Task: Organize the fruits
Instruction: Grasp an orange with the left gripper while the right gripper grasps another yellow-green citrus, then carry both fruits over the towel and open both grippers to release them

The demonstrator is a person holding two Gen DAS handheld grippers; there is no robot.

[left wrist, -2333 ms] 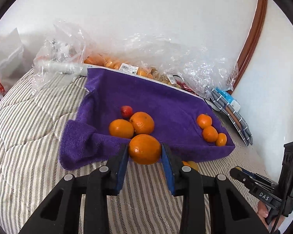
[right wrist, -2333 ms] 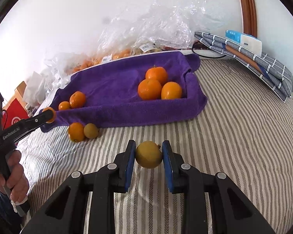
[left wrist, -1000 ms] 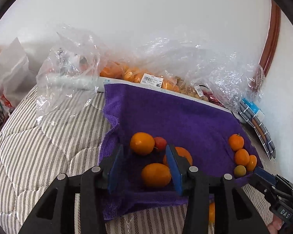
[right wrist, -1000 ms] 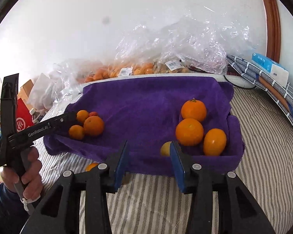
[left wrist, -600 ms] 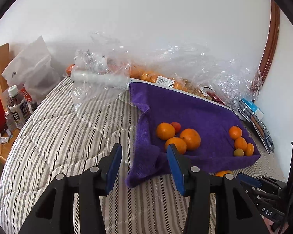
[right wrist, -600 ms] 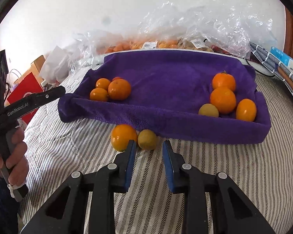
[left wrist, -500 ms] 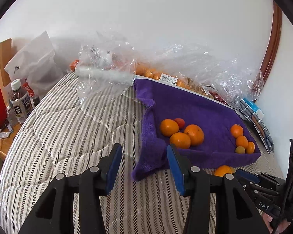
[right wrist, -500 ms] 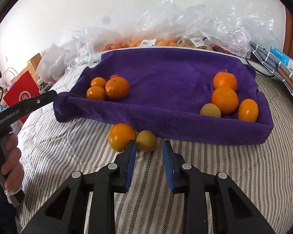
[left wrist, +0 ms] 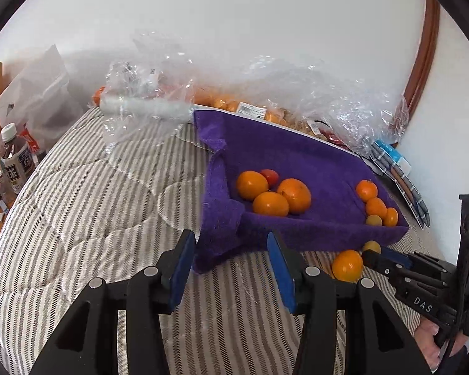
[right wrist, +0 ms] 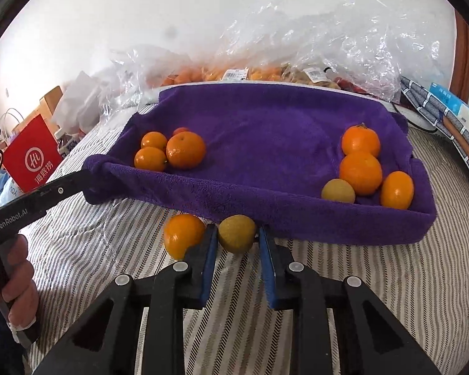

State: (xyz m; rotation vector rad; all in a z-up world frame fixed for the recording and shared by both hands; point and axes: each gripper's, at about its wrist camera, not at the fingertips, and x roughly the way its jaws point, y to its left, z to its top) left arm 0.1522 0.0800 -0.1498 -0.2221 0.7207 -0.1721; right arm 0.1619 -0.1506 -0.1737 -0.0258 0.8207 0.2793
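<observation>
A purple towel-lined tray (right wrist: 265,193) (left wrist: 312,162) lies on the striped bed. It holds an orange group at its left (right wrist: 184,150) (left wrist: 275,193) and another at its right (right wrist: 361,172) (left wrist: 376,206), with one yellow-green fruit (right wrist: 337,190). In front of the tray lie a loose orange (right wrist: 183,234) (left wrist: 347,265) and a yellow-green fruit (right wrist: 237,232) (left wrist: 371,246). My right gripper (right wrist: 237,239) is open, its blue pads on either side of the yellow-green fruit. My left gripper (left wrist: 228,259) is open and empty before the tray's left corner.
Clear plastic bags (right wrist: 297,53) of more fruit lie behind the tray by the wall. A red bag (right wrist: 31,159) and bottles (left wrist: 14,165) stand off the bed's left. Folded checked cloth with a blue box (right wrist: 447,106) lies at right.
Both grippers let go of their fruit in the tray and drew back. My right gripper has moved down and now has the loose yellow-green fruit between its pads.
</observation>
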